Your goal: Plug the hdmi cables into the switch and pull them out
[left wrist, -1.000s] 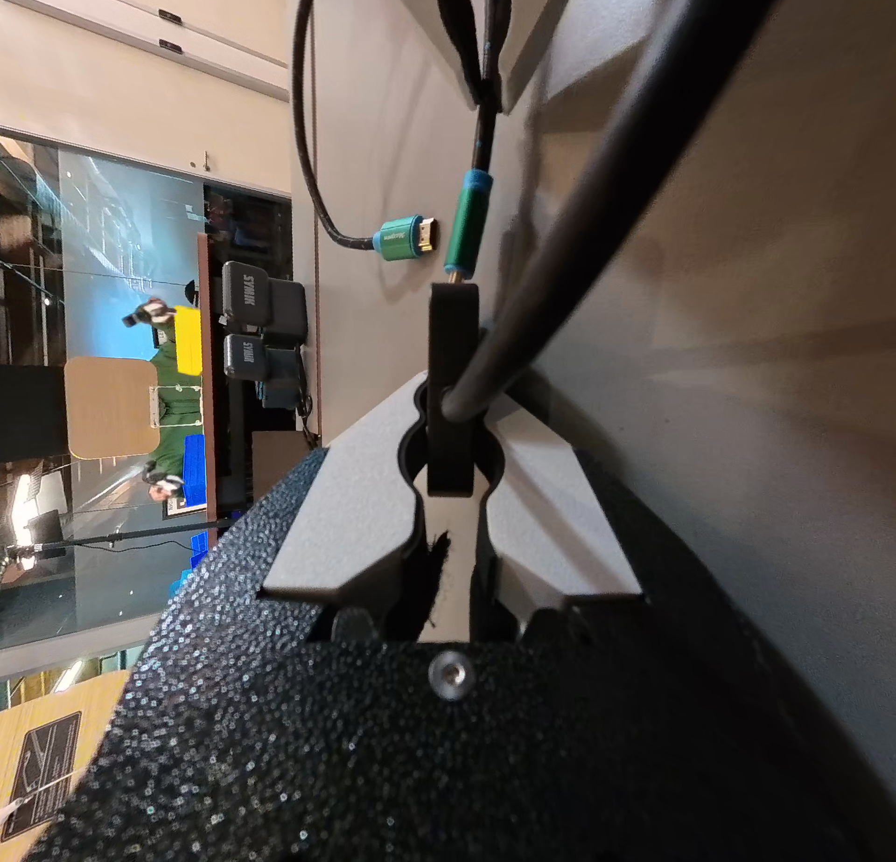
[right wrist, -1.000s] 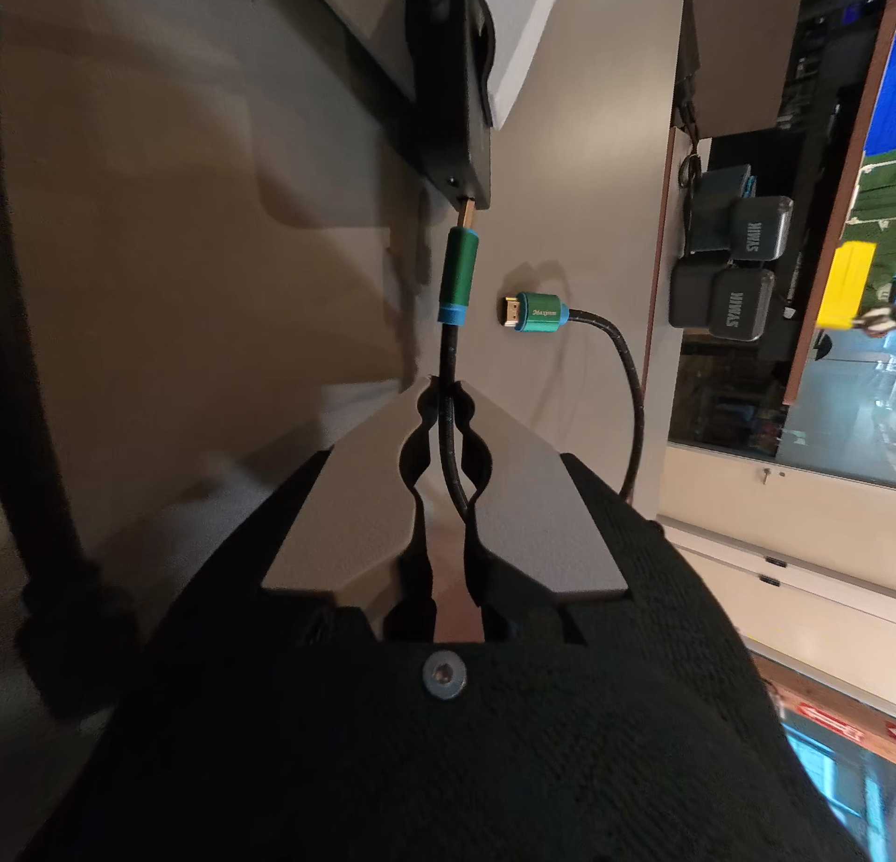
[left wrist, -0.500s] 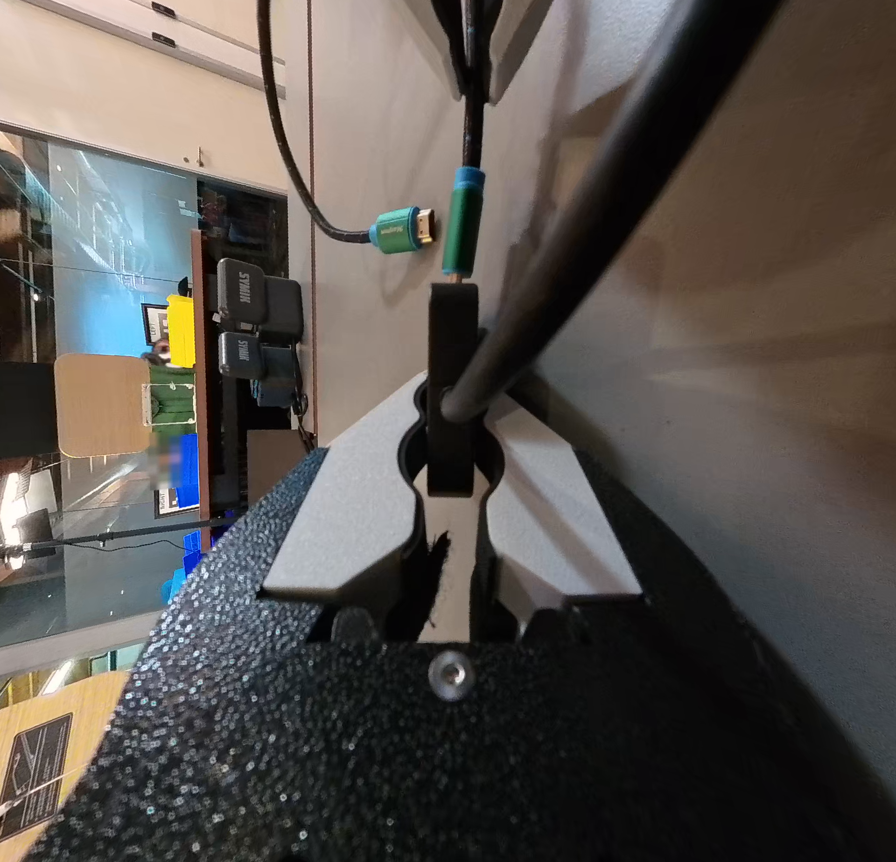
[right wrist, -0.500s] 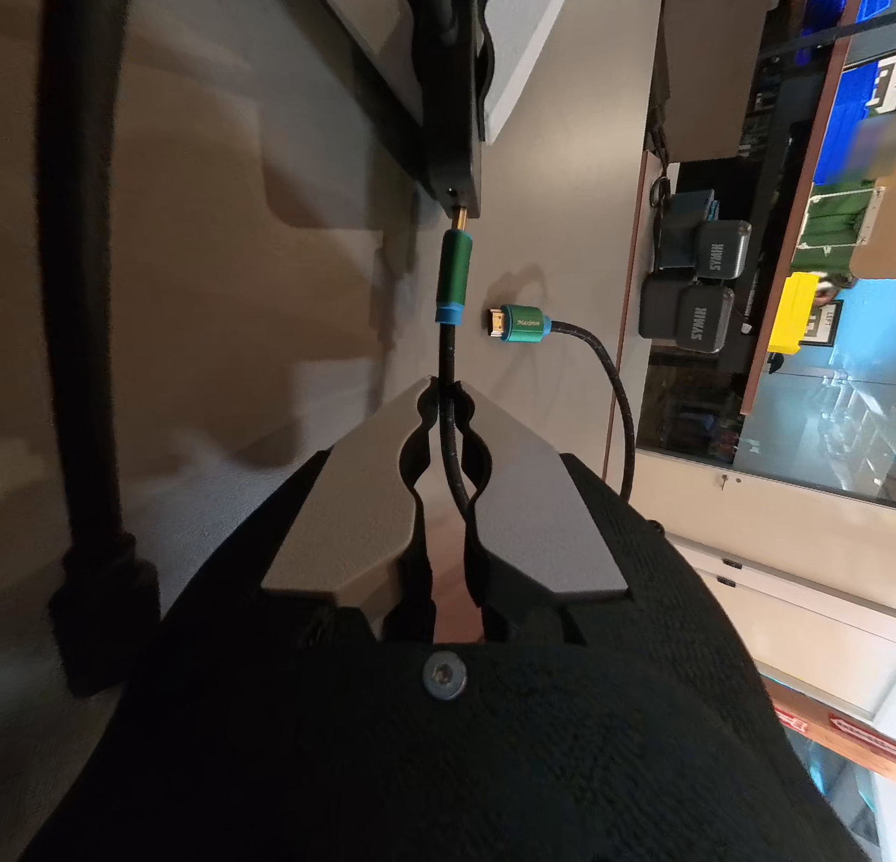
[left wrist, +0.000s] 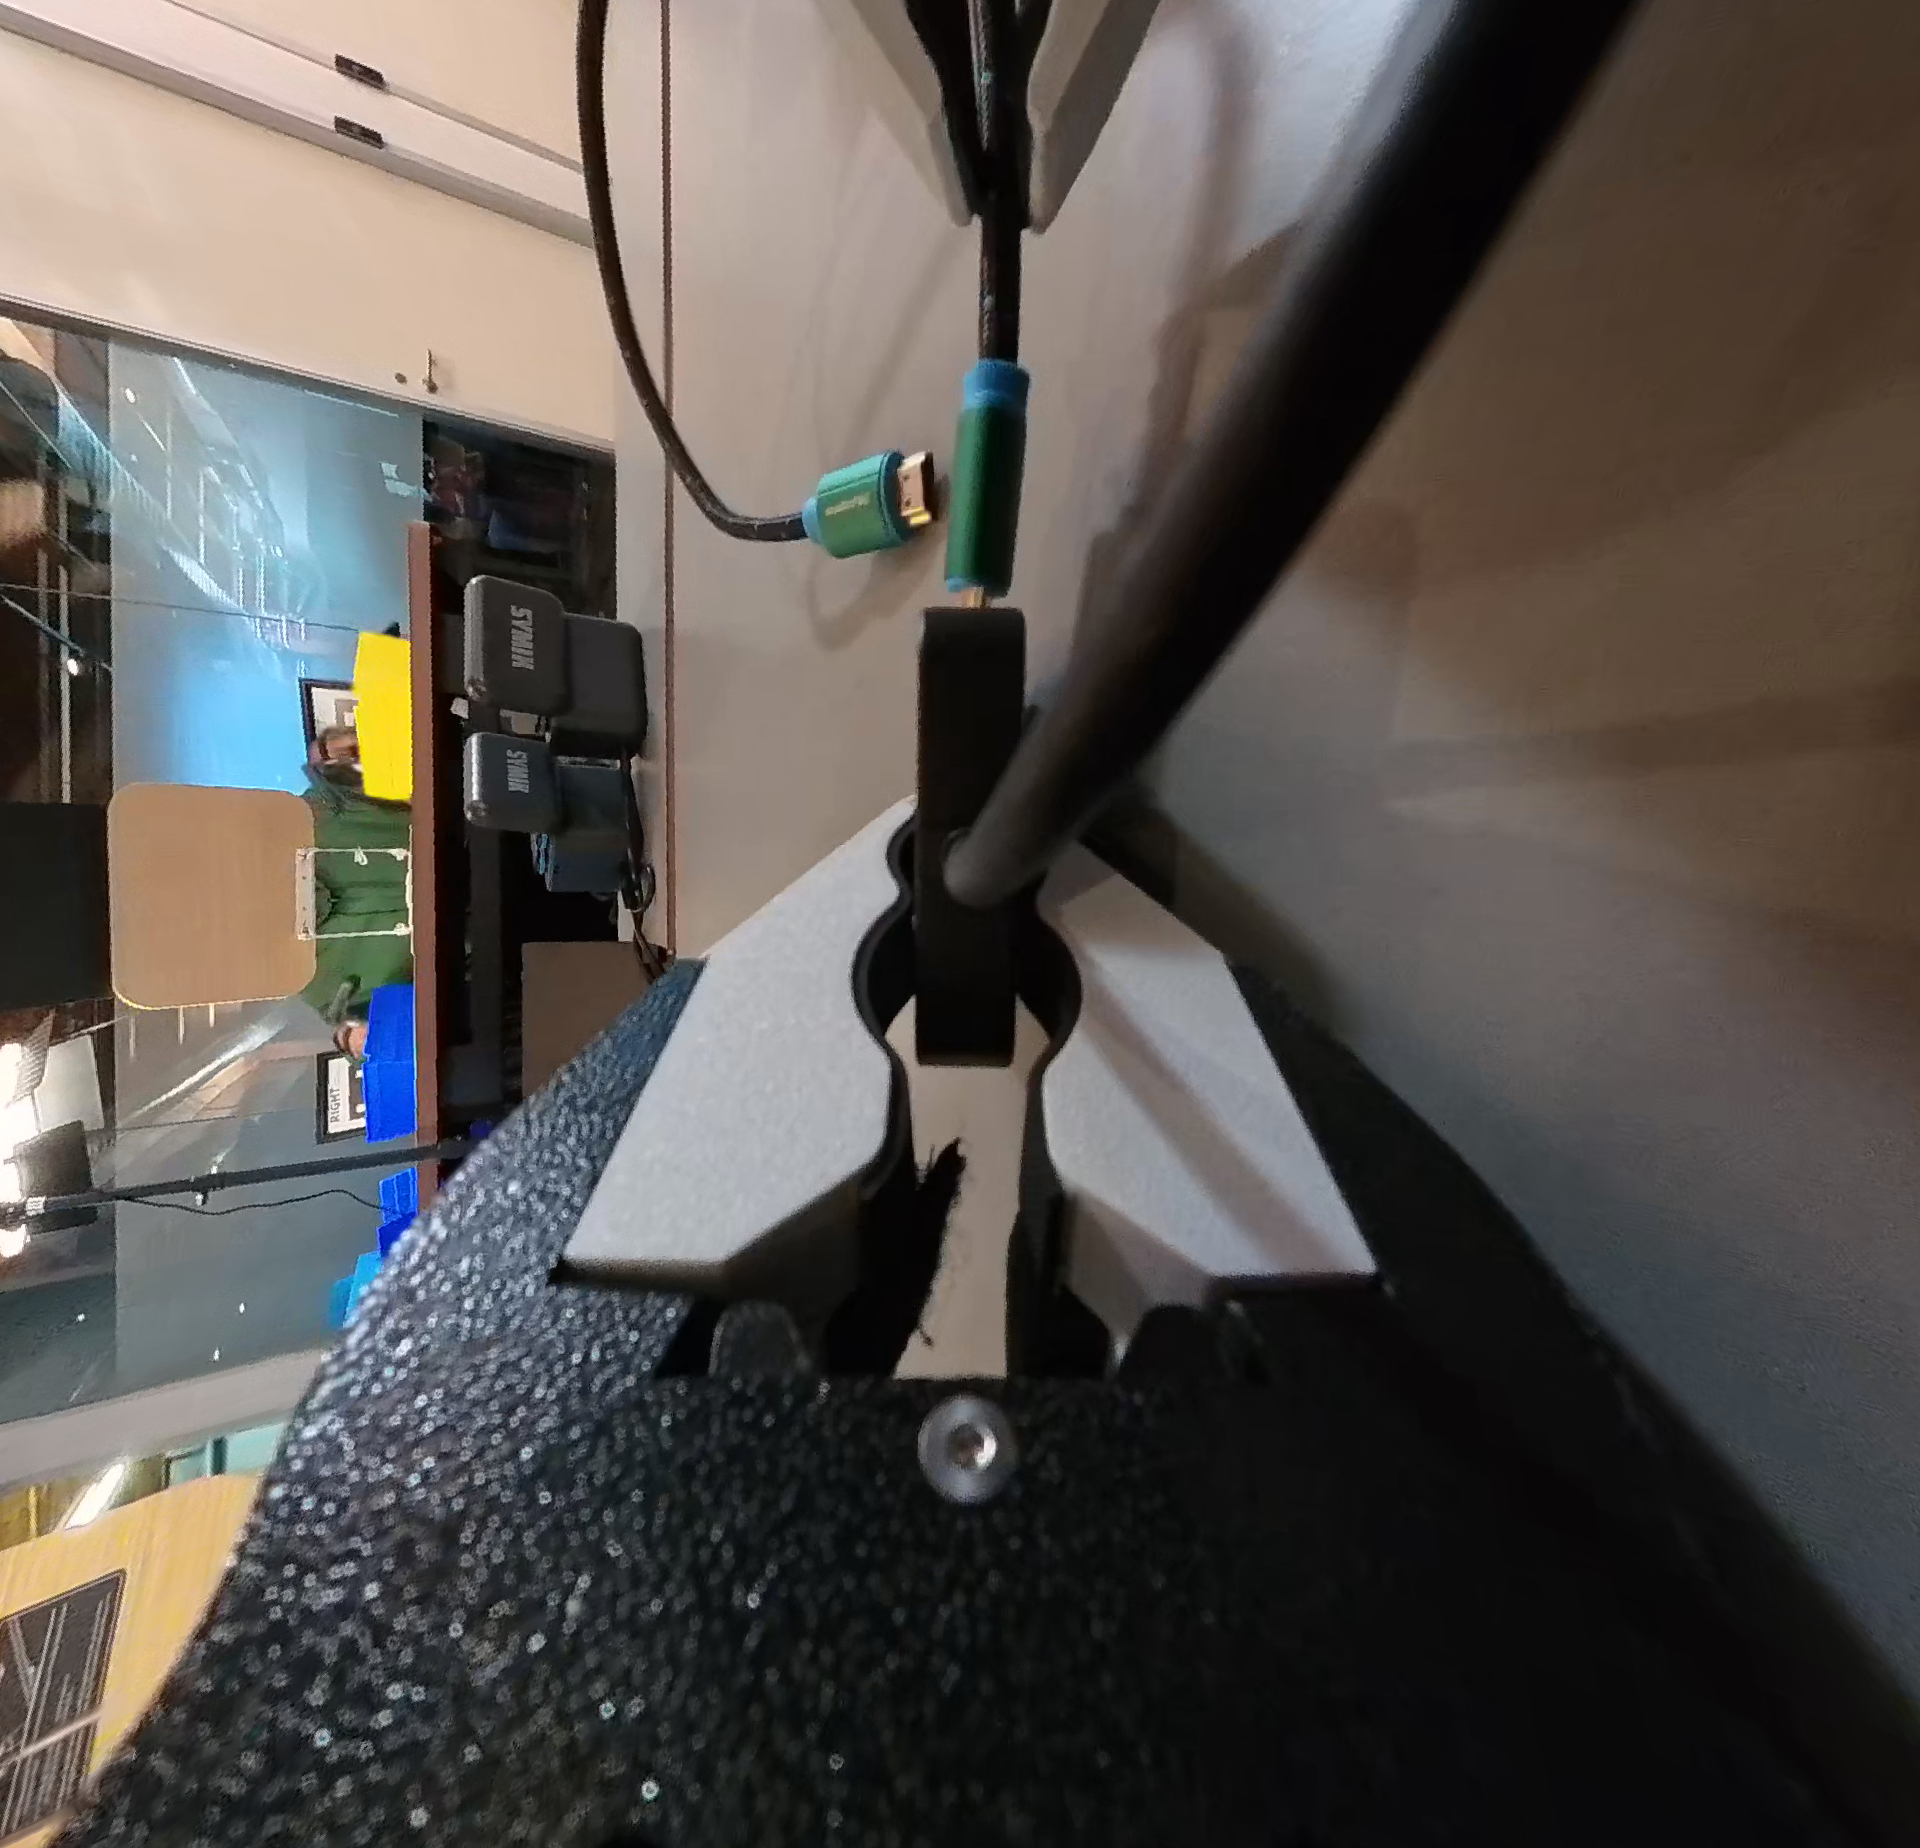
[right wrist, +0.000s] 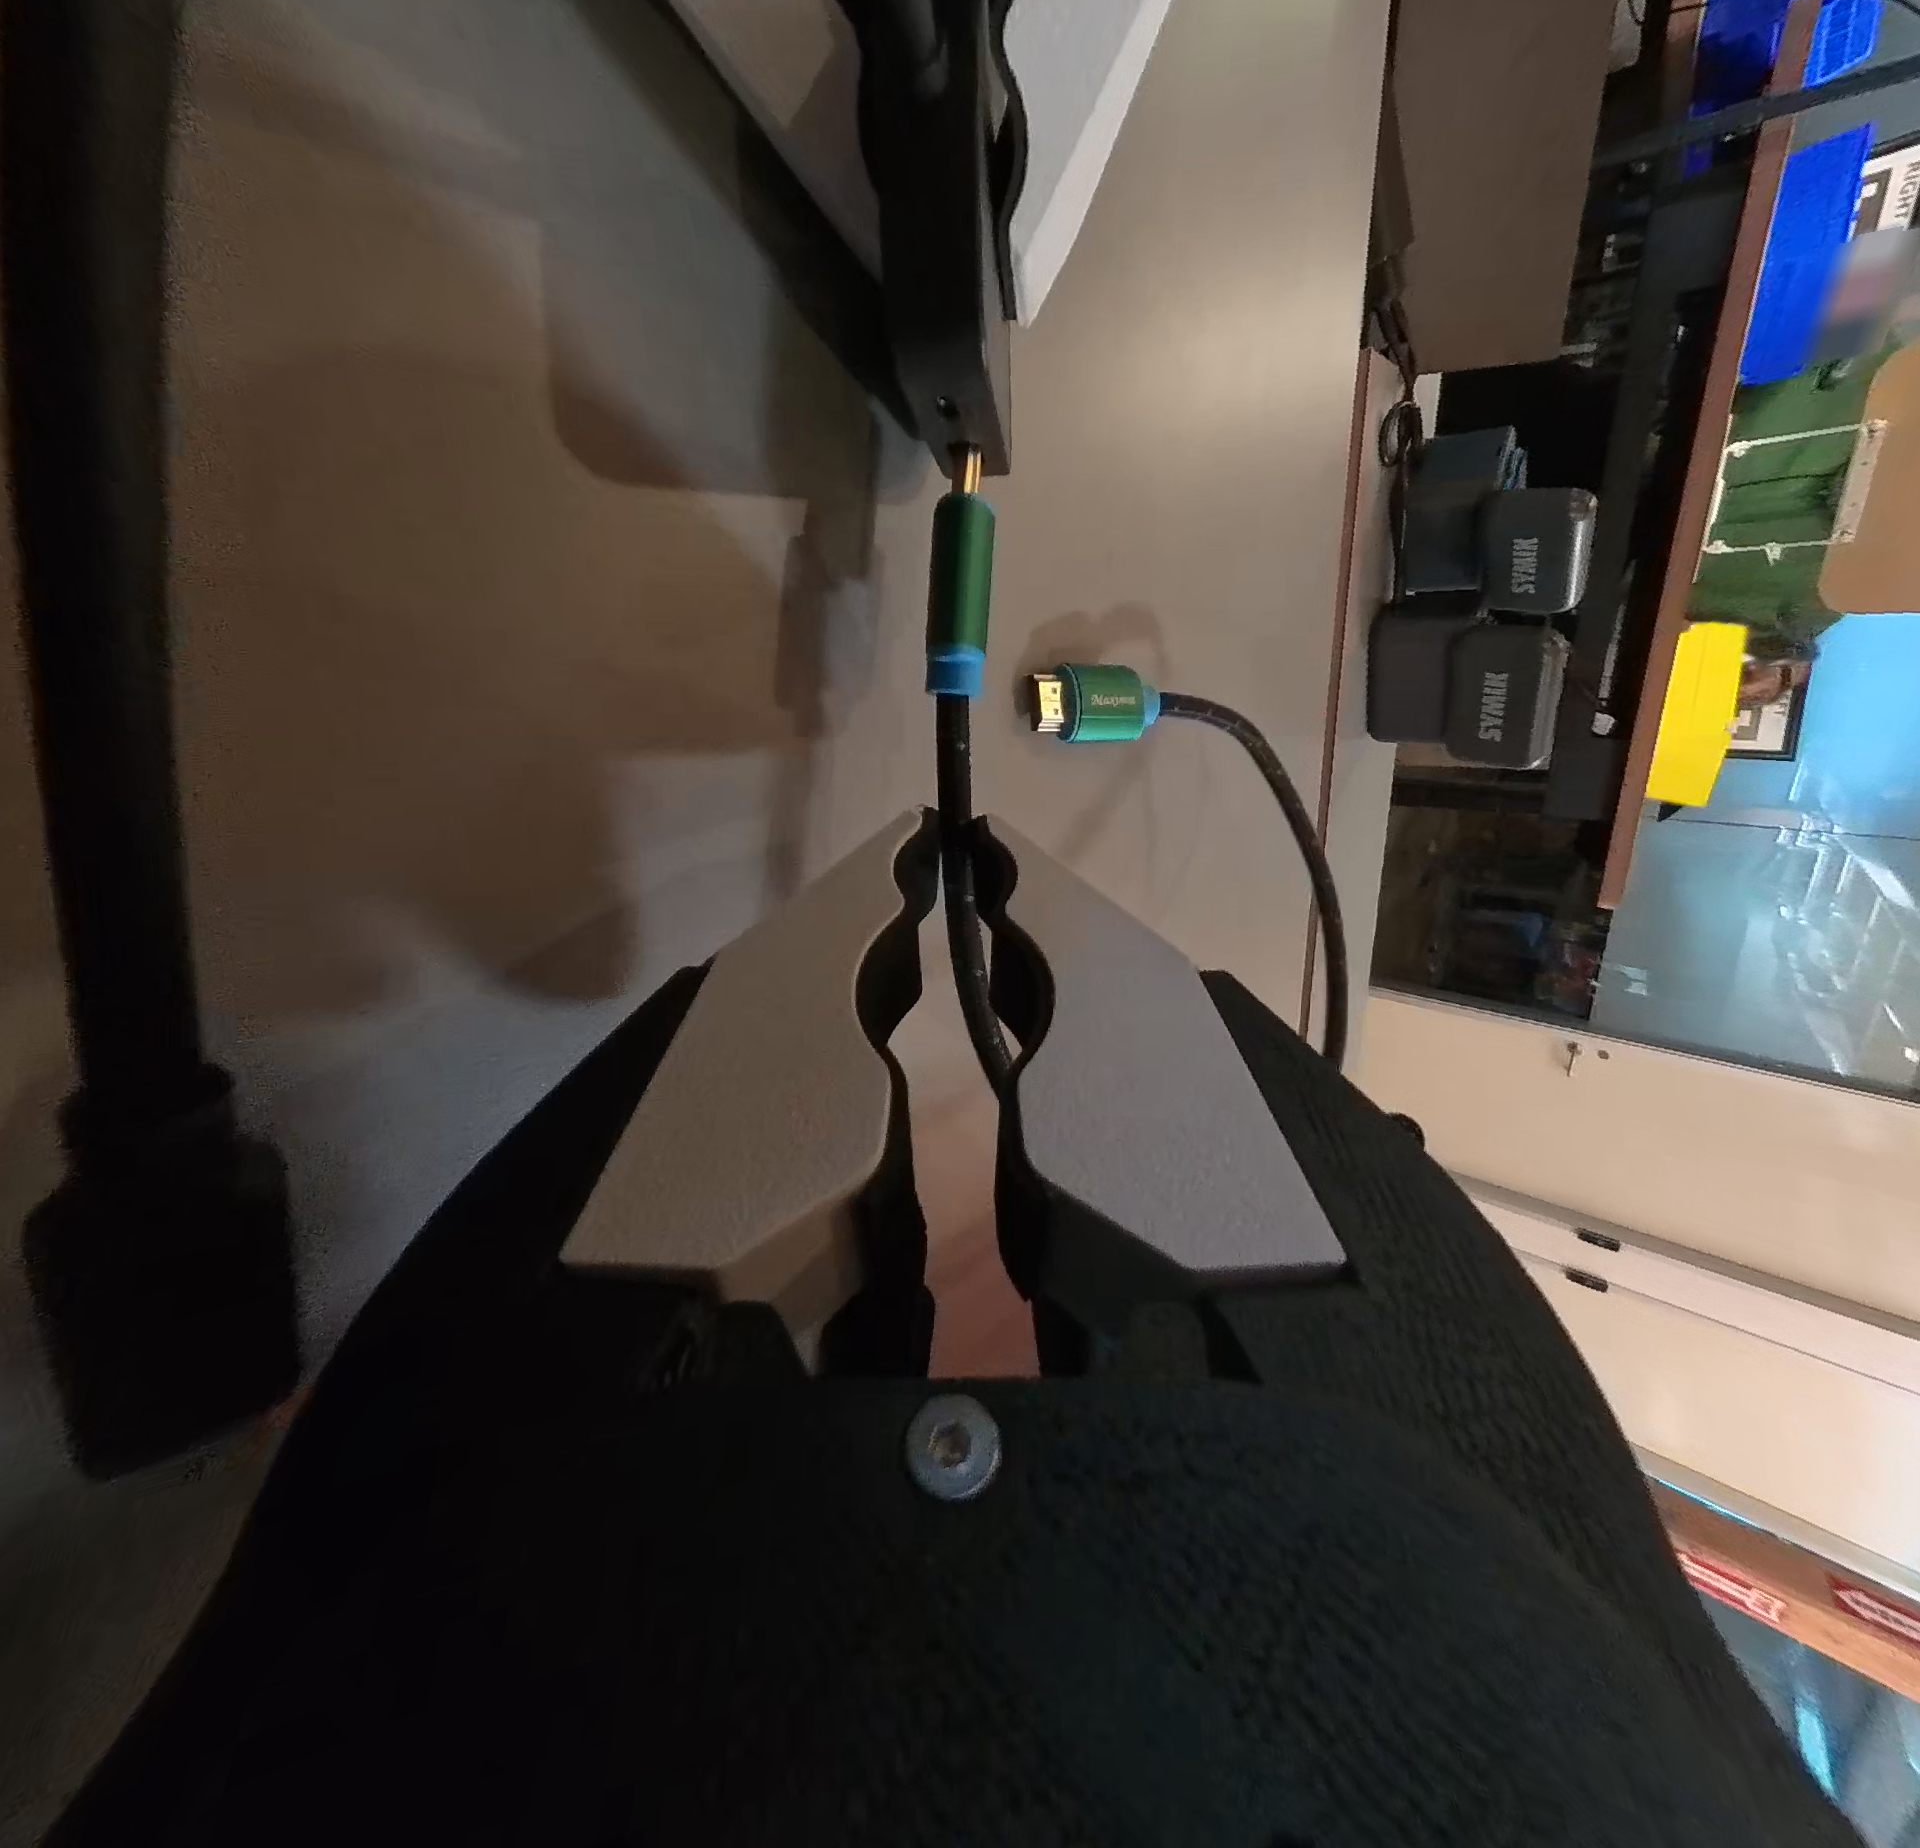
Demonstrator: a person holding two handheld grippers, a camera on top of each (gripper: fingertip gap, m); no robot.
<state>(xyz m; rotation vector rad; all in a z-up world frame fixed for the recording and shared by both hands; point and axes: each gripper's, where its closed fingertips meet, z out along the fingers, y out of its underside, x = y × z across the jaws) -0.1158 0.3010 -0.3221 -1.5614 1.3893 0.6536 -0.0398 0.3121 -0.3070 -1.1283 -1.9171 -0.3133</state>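
Note:
In the left wrist view my left gripper (left wrist: 971,842) is shut on the thin black HDMI switch (left wrist: 968,718), seen edge-on. A green HDMI plug (left wrist: 982,494) meets the switch's far end, with a sliver of gold tip showing. In the right wrist view my right gripper (right wrist: 953,822) is shut on that plug's braided cable (right wrist: 956,759), just behind the green plug (right wrist: 961,593). Its gold tip sits partly inside the switch (right wrist: 956,364). A second green plug (right wrist: 1091,718) lies loose on the table, also seen in the left wrist view (left wrist: 868,515).
A thick black cable (left wrist: 1247,396) leaves the switch; its black plug end (right wrist: 156,1279) lies on the grey table (left wrist: 779,240). Dark charger boxes (right wrist: 1496,635) stand at the table's far edge. A person in green (left wrist: 353,863) stands behind glass.
Less of the gold tip shows than a second ago: the green plug has gone a little deeper into the switch. Both grips are unchanged.

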